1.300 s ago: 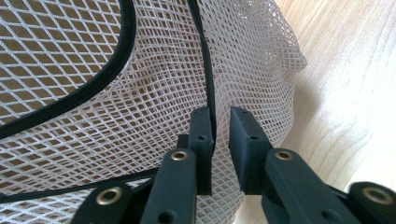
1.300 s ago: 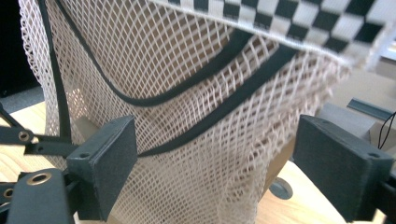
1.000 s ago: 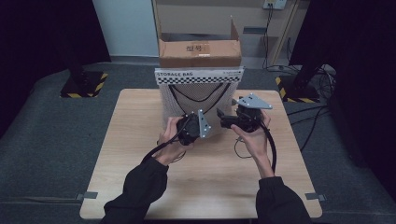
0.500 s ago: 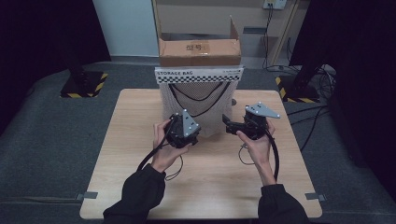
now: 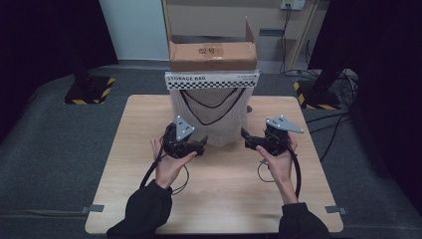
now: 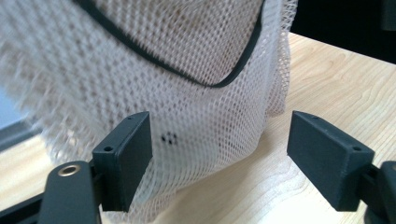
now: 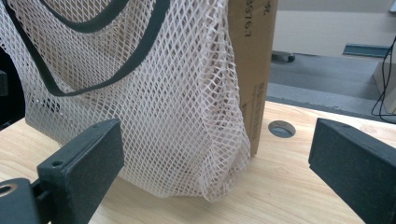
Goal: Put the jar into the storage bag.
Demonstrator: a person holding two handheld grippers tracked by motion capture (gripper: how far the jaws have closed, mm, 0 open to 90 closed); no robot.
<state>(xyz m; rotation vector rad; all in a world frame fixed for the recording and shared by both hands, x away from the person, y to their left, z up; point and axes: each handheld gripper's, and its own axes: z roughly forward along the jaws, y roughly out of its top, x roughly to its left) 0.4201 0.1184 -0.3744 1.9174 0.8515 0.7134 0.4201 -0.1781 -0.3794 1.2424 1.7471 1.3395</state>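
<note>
The left hand-held gripper (image 5: 199, 148) sits just left of centre in the high view, its jaws standing wide apart after having just been opening; in the left gripper view the white mesh bag (image 6: 187, 84) hangs between and behind the two black jaws, the left jaw lying close against the netting, though no pad presses on it. The right hand-held gripper (image 5: 247, 138), right of centre in the high view, is likewise spread wide, its jaws having opened a little further, and grips nothing; in the right gripper view the bag's lower corner droops onto the wooden surface (image 7: 289, 186) in the gap between its jaws. A white header card (image 5: 212, 79) along the top of the bag reads "STORAGE BAG" above a black-and-white chequered strip. A brown cardboard box (image 5: 213, 50) stands behind it in the upper middle of the frame with a small printed label too blurred to read; in the right gripper view the cardboard edge carries digits, not clearly legible. The mesh bag (image 5: 211, 117), with black cord handles looping across its front, stands upright at the centre of the high view, between the two grippers, its lower corners near their tips.
</note>
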